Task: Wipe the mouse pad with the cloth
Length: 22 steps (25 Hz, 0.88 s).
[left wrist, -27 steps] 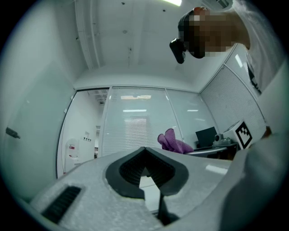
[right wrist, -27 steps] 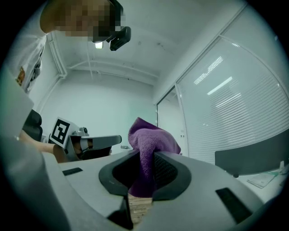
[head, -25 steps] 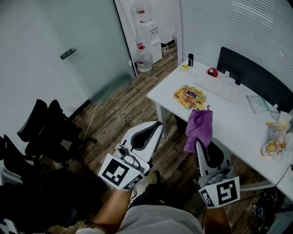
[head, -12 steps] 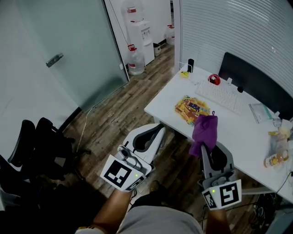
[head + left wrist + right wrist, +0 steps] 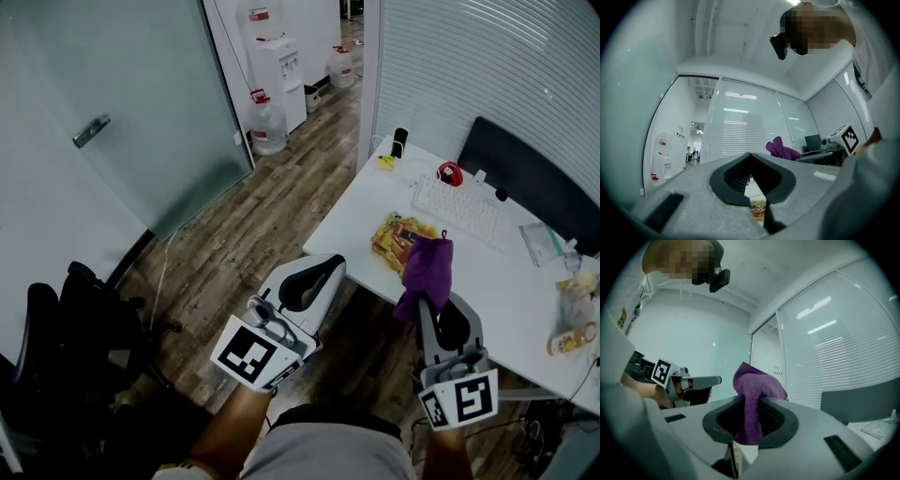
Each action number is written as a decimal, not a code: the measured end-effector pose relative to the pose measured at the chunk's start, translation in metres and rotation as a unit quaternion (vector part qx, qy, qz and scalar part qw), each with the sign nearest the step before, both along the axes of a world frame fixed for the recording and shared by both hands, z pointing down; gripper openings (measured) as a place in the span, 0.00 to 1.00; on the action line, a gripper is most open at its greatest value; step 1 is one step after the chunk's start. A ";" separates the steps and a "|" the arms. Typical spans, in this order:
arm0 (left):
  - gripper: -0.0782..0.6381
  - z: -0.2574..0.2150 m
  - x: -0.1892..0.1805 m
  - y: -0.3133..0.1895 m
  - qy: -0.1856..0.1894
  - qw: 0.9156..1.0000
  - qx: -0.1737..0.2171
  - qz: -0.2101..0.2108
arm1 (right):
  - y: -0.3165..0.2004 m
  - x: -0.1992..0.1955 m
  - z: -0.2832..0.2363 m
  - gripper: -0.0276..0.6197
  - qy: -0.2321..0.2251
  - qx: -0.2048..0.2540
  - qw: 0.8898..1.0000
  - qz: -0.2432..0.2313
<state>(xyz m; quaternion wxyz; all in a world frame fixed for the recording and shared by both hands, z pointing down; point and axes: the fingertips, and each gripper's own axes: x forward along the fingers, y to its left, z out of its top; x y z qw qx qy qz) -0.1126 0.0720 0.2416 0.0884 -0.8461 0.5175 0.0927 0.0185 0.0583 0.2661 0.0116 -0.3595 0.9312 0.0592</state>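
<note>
Cloth (image 5: 427, 272), purple and bunched, is pinched in the right tongs (image 5: 436, 302). The right gripper view shows one fold clamped between the two dark pads, with a soft crown standing above them and a short tail hanging below. That bunched grip looks suited to carrying, and a looser flap would probably need to be freed before any wiping. The left tongs (image 5: 323, 264) are pressed together with nothing between them and are held out at about 9 o'clock of the right pair over the wooden floor (image 5: 281, 187), apparently idle for now. Both pairs point up and forward toward the white bench (image 5: 361, 202), which lies ahead at 12 to 1 o'clock and is not yet under either of them. The yellow patterned mat (image 5: 389, 234) near the bench's front edge is most likely the mouse pad. In the head view it sits just at 11 o'clock of the cloth and is partly covered by it, though nothing shows the two touching. A white keyboard (image 5: 459, 211) lies at 2 o'clock of the mat with a dark monitor (image 5: 525, 178) beyond it, so the mat's near side is the open way in. Wiping has not begun, and the next move would call for bringing the cloth down flat onto the mat, with the left tongs free to steady an edge should it slide.
</note>
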 end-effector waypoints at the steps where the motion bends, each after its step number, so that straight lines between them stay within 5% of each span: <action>1: 0.13 0.001 -0.004 -0.004 0.002 1.000 -0.001 0.002 | -0.003 -0.004 0.001 0.15 0.001 -0.001 1.000 0.002; 22: 0.13 0.022 -0.016 -0.104 -0.002 0.999 -0.024 0.026 | -0.097 -0.009 0.013 0.15 0.013 -0.010 0.999 0.035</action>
